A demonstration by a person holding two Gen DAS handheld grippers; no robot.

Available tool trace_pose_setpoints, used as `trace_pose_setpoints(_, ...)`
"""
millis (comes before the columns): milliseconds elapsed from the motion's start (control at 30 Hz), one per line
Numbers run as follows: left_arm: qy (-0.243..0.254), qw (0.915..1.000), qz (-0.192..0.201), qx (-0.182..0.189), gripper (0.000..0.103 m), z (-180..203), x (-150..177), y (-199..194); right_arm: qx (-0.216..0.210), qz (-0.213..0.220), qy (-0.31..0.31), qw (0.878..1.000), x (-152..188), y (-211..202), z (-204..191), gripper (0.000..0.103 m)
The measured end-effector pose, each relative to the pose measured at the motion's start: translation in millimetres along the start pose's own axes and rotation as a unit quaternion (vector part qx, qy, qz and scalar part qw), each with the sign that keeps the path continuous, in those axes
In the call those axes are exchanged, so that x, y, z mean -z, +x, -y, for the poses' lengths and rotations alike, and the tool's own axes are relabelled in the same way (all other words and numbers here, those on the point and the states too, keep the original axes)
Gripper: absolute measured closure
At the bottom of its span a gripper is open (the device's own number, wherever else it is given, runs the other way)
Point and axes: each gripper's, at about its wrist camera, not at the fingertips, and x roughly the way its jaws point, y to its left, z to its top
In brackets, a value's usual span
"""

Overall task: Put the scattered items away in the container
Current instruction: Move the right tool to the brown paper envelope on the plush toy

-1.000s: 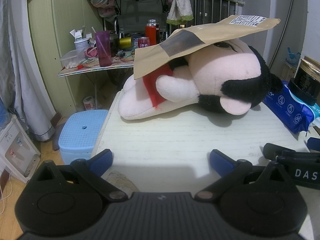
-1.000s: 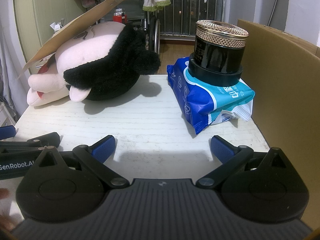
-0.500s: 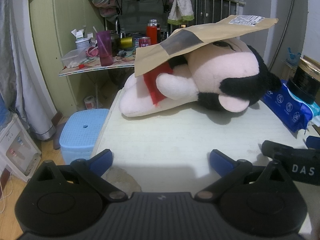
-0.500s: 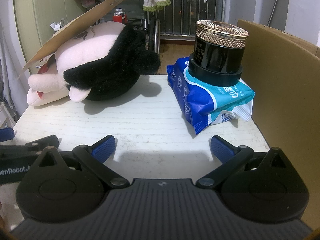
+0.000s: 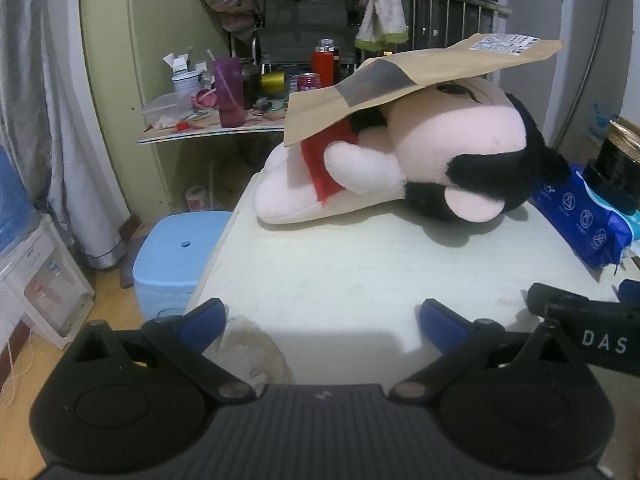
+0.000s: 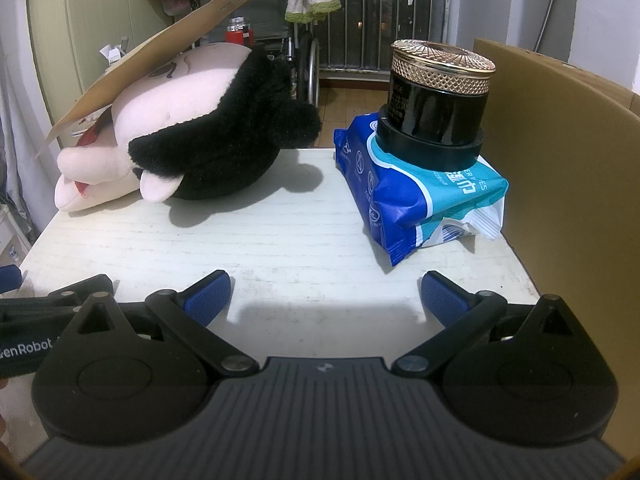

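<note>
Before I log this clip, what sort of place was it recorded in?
Most likely a lived-in room at home: a plush toy lies on the white table, a side shelf is cluttered with cups and cans, and a towel hangs by a railing.

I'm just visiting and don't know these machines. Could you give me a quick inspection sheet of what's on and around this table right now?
Surface: pale table, middle bare, a few faint marks.
Job's things: plush toy lying on its side; brown paper pouch resting on it; blue wipes pack; black jar with gold lid standing on the pack; cardboard box at the table's right edge.
Clutter: crowded side table behind.
Grippers: left claw open, empty; right claw open, empty; both low at the near edge.
Cables: nothing seen on the table.
Surroundings: blue stool, railing, hanging towel.
</note>
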Motion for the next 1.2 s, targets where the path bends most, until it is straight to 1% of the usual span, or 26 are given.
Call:
trace_pose_setpoints(100, -0.006, 1.0000, 0.000, -0.006, 0.000, 0, 2, -3, -0.034, -0.005, -0.024, 0.999, 0, -3, 7, 0.001)
trace_pose_setpoints(167, -0.012, 0.9999, 0.001, -0.008, 0.000, -1, 4, -7, -0.035, -0.006, -0.025, 0.999, 3, -7, 7, 0.001)
trace_pose_setpoints(233, -0.029, 0.9996, 0.007, 0.001, 0.000, -5, 7, -11, -0.034, -0.006, -0.028, 0.999, 5, -8, 13, 0.001)
trace_pose_setpoints(300, -0.054, 0.9983, 0.015, 0.017, 0.000, -12, 10, -17, -0.033, 0.011, -0.032, 0.999, 10, -19, 15, 0.001)
trace_pose_setpoints(367, -0.070, 0.9969, 0.025, 0.025, 0.001, -17, 12, -24, -0.035, 0.037, -0.047, 0.998, 10, -35, 16, 0.001)
trace_pose_setpoints(467, -0.074, 0.9963, 0.043, 0.002, 0.006, -21, 13, -35, -0.037, 0.061, -0.069, 0.995, 4, -61, 14, 0.001)
trace_pose_setpoints(500, -0.079, 0.9956, 0.049, -0.005, 0.008, -24, 11, -39, -0.040, 0.069, -0.073, 0.994, 0, -71, 13, 0.001)
trace_pose_setpoints(533, -0.086, 0.9948, 0.055, -0.004, 0.009, -27, 8, -43, -0.044, 0.078, -0.077, 0.993, -6, -79, 11, 0.001)
trace_pose_setpoints(633, -0.091, 0.9929, 0.076, 0.009, 0.009, -32, -9, -57, -0.055, 0.108, -0.084, 0.989, -30, -109, 9, 0.002)
trace_pose_setpoints(733, -0.087, 0.9905, 0.105, 0.018, 0.009, -30, -30, -71, -0.076, 0.157, -0.069, 0.982, -57, -148, 14, 0.002)
trace_pose_setpoints(767, -0.092, 0.9894, 0.109, 0.026, 0.009, -30, -36, -73, -0.082, 0.168, -0.065, 0.980, -65, -157, 16, 0.002)
trace_pose_setpoints(833, -0.117, 0.9853, 0.109, 0.060, 0.009, -33, -47, -73, -0.097, 0.179, -0.063, 0.977, -85, -168, 19, 0.001)
trace_pose_setpoints(867, -0.132, 0.9826, 0.105, 0.078, 0.009, -36, -51, -70, -0.112, 0.170, -0.052, 0.978, -99, -167, 23, 0.001)
trace_pose_setpoints(900, -0.153, 0.9783, 0.097, 0.100, 0.009, -40, -55, -65, -0.132, 0.151, -0.033, 0.979, -112, -163, 28, 0.001)
trace_pose_setpoints(933, -0.171, 0.9741, 0.095, 0.114, 0.010, -43, -54, -63, -0.149, 0.140, -0.020, 0.979, -122, -159, 33, 0.001)
trace_pose_setpoints(967, -0.188, 0.9698, 0.094, 0.124, 0.011, -47, -54, -59, -0.175, 0.129, -0.012, 0.976, -134, -151, 38, 0.002)
trace_pose_setpoints(1000, -0.201, 0.9667, 0.092, 0.129, 0.011, -50, -54, -55, -0.190, 0.121, -0.012, 0.974, -142, -145, 40, 0.002)
trace_pose_setpoints(1067, -0.204, 0.9670, 0.096, 0.118, 0.011, -51, -50, -50, -0.202, 0.093, -0.025, 0.975, -159, -125, 41, 0.002)
trace_pose_setpoints(1100, -0.202, 0.9687, 0.099, 0.105, 0.011, -51, -49, -49, -0.204, 0.077, -0.034, 0.975, -165, -114, 40, 0.002)
trace_pose_setpoints(1133, -0.205, 0.9687, 0.104, 0.094, 0.011, -53, -47, -47, -0.207, 0.069, -0.040, 0.975, -168, -105, 40, 0.002)
trace_pose_setpoints(1167, -0.211, 0.9673, 0.105, 0.093, 0.011, -55, -47, -45, -0.210, 0.065, -0.042, 0.975, -168, -96, 39, 0.002)
trace_pose_setpoints(1200, -0.225, 0.9631, 0.105, 0.105, 0.011, -59, -46, -41, -0.214, 0.058, -0.041, 0.974, -169, -86, 37, 0.002)
